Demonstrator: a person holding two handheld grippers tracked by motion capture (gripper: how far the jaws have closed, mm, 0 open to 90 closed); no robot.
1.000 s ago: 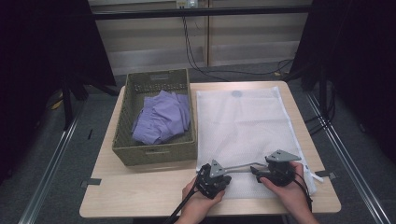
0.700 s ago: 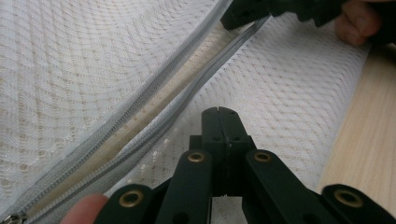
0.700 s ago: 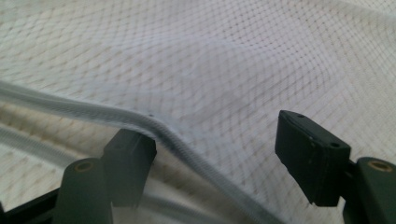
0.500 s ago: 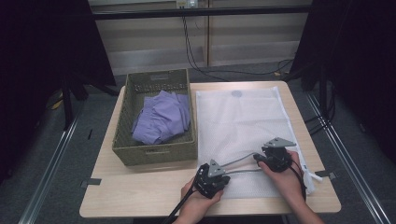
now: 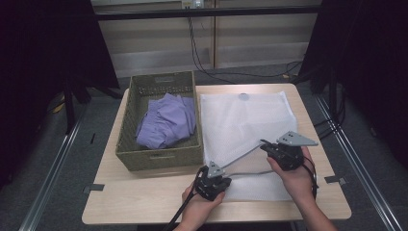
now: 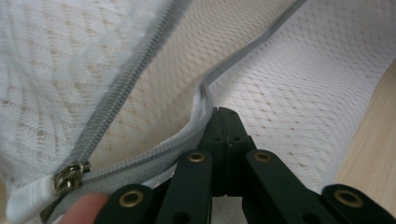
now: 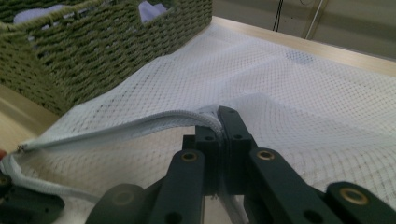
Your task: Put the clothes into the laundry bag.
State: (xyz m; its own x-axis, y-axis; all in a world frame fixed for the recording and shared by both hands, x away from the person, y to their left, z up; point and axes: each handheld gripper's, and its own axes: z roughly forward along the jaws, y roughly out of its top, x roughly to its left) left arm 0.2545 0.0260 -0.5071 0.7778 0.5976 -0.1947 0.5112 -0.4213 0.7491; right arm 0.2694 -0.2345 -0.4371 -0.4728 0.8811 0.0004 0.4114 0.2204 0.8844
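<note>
High view: to the left of both grippers stands a woven green basket [image 5: 159,156] holding a folded purple garment [image 5: 166,120], and its front wall is just beyond the left gripper [image 5: 213,179]. That gripper sits low on the wooden table [image 5: 144,202] at the near left corner of the white mesh laundry bag [image 5: 245,120]. In the left gripper view its jaws are pressed together on the lower grey zipper edge [image 6: 187,140] of the bag's opening, with the metal zipper pull [image 6: 70,175] just to their left. Right of it and farther up, the right gripper [image 5: 269,148] has just been closing its jaws; in the right gripper view they are clamped on the upper zipper edge [image 7: 154,120], which it holds raised off the table, so the bag's mouth gapes between the two grippers. The rest of the bag lies flat beyond the right gripper.
</note>
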